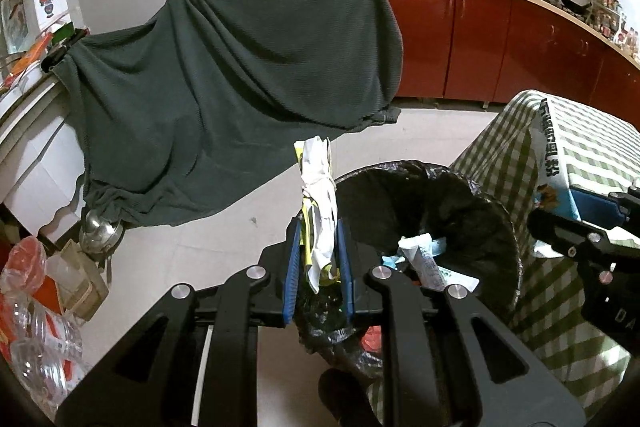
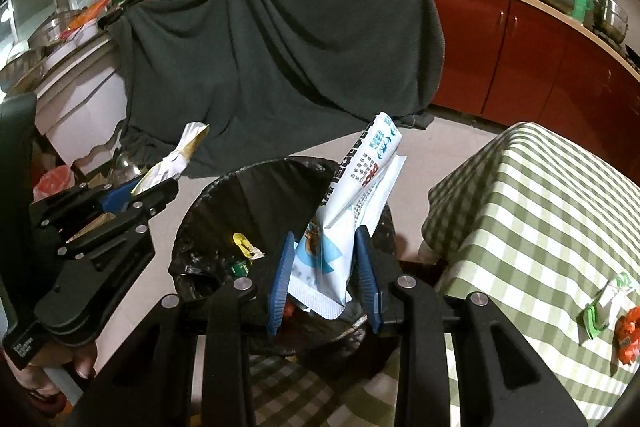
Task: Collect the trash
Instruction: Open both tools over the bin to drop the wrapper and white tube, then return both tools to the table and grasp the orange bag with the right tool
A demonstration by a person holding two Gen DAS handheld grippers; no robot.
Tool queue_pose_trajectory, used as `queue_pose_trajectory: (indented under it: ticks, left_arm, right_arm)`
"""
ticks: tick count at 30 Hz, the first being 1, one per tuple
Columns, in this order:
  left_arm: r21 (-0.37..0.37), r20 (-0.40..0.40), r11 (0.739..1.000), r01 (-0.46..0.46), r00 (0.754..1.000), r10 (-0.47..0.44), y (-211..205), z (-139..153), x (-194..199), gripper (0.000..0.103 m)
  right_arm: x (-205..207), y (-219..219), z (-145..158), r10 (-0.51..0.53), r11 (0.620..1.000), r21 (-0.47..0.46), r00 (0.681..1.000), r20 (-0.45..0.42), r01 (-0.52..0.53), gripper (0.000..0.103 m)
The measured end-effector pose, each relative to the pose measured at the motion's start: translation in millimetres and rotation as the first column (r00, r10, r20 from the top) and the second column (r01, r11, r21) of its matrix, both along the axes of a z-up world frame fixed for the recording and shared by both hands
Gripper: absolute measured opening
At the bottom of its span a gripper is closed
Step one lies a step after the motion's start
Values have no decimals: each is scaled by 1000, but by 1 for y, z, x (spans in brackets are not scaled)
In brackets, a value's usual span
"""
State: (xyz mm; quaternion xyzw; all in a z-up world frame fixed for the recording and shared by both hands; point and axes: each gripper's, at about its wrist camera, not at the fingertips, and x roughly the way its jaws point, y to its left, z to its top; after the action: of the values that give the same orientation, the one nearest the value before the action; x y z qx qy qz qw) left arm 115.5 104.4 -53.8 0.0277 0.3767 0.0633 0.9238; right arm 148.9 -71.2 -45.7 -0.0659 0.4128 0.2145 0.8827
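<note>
Trash bin [image 2: 280, 195] sits below and just ahead of both my grippers. My right gripper [image 2: 326, 267] pinches the blue-white bag [image 2: 352, 187], upright over the bin's near rim; my left gripper [image 1: 319, 259] clamps a crumpled wrapper [image 1: 320, 195] just outside the left rim.

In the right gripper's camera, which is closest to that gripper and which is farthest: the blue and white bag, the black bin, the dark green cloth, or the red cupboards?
1. Blue and white bag: clamped in the right gripper.
2. Black bin: just below and ahead.
3. Dark green cloth: draped across the floor beyond the bin.
4. Red cupboards: far right, by the wall.
</note>
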Motion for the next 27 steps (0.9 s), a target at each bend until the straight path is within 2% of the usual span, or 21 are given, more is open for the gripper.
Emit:
queue_pose_trajectory:
  ticks: [5, 7, 8, 10, 15, 26, 27]
  left_arm:
    - [7, -2, 1000, 3, 1000, -3, -3, -4, 7, 19]
    - [10, -5, 1000, 3, 1000, -3, -3, -8, 9, 23]
    - [12, -9, 1000, 4, 1000, -4, -4, -10, 9, 26]
    - [13, -7, 1000, 0, 1000, 0, -3, -12, 10, 38]
    - [7, -6, 1000, -8, 1000, 8, -3, -12, 11, 43]
    - [-4, 13, 1000, 10, 1000, -10, -13, -3, 2, 45]
    - [-8, 16, 1000, 12, 1000, -12, -15, 0, 1, 48]
  right_arm:
    - [9, 11, -8, 14, 1000, -22, 999, -34, -14, 36]
    - [11, 12, -9, 2, 1000, -30, 1000, -29, -3, 53]
    - [12, 12, -9, -6, 1000, -26, 1000, -23, 6, 55]
    - [11, 10, -8, -17, 1000, -21, 1000, -16, 17, 55]
    - [9, 1, -4, -46, 999, -3, 999, -2, 46, 55]
    - [-3, -29, 11, -112, 993, 36, 993, 43, 111, 55]
    - [-4, -31, 12, -117, 993, 38, 992, 45, 116, 55]
